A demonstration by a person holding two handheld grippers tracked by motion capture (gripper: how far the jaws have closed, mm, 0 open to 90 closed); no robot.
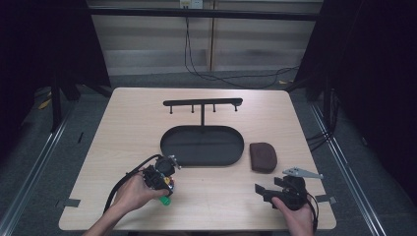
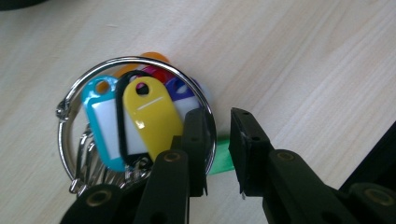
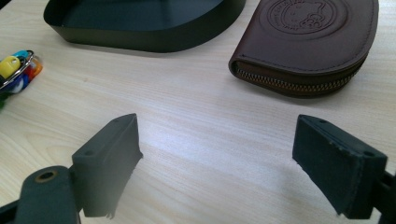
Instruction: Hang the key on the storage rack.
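1. High view: black oval tray (image 1: 169,142) sits mid-table with nothing in it, below a black hook rack (image 1: 202,103).
2. Brown zipped pouch (image 3: 303,44) lies closed just right of the tray.
3. Key ring (image 2: 135,116) with coloured tags lies on the table near the front left.
4. Left gripper (image 2: 219,149), pointing down, has its jaws nearly together astride the ring's wire, not yet pinching.
5. Right gripper (image 3: 217,163) rests low, jaws wide apart, holding nothing.

Lab: dark-curtained recording table (image 1: 123,147)
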